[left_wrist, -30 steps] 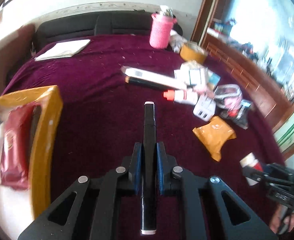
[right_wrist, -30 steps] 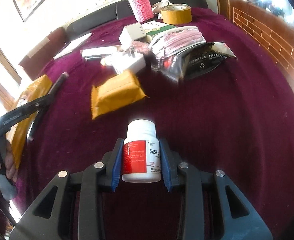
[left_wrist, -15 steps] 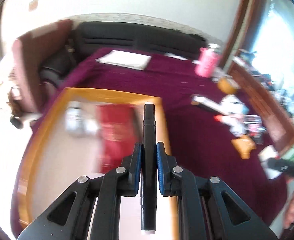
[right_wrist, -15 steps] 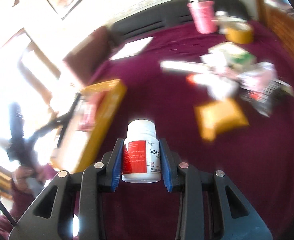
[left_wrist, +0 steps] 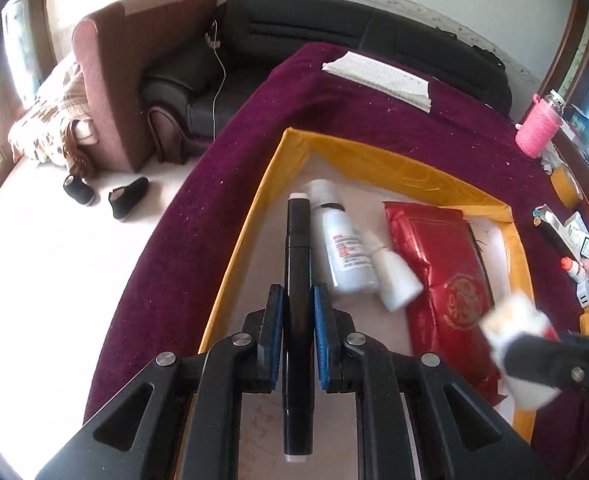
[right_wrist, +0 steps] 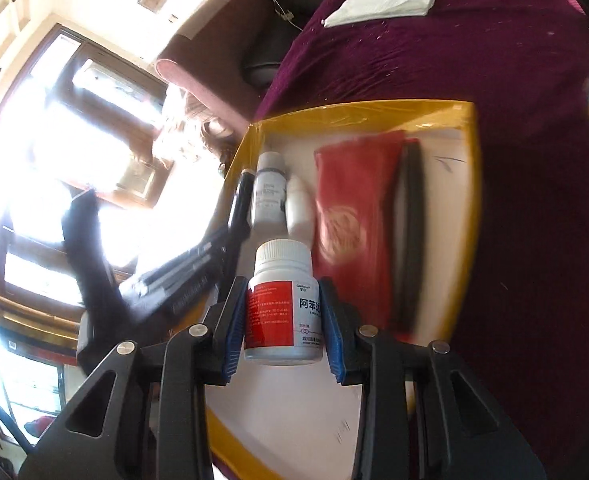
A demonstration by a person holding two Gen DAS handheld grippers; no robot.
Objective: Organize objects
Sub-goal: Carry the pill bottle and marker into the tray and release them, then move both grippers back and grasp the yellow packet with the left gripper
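Inside tray (left_wrist: 374, 156): white bottles (left_wrist: 344, 240), red packet (left_wrist: 446, 276). Left claw (left_wrist: 298, 320) grips black pen (left_wrist: 298, 272) above tray; right claw (right_wrist: 280, 320) clamps pill bottle (right_wrist: 281, 304) there too.

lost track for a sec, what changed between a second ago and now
Both grippers swung left, from over the cloth and clutter to above the yellow tray. The left gripper carried the black pen there; the right gripper carried the pill bottle. Nothing was taken or let go: both jaws stay shut. The red packet and white bottles in the tray have not moved.
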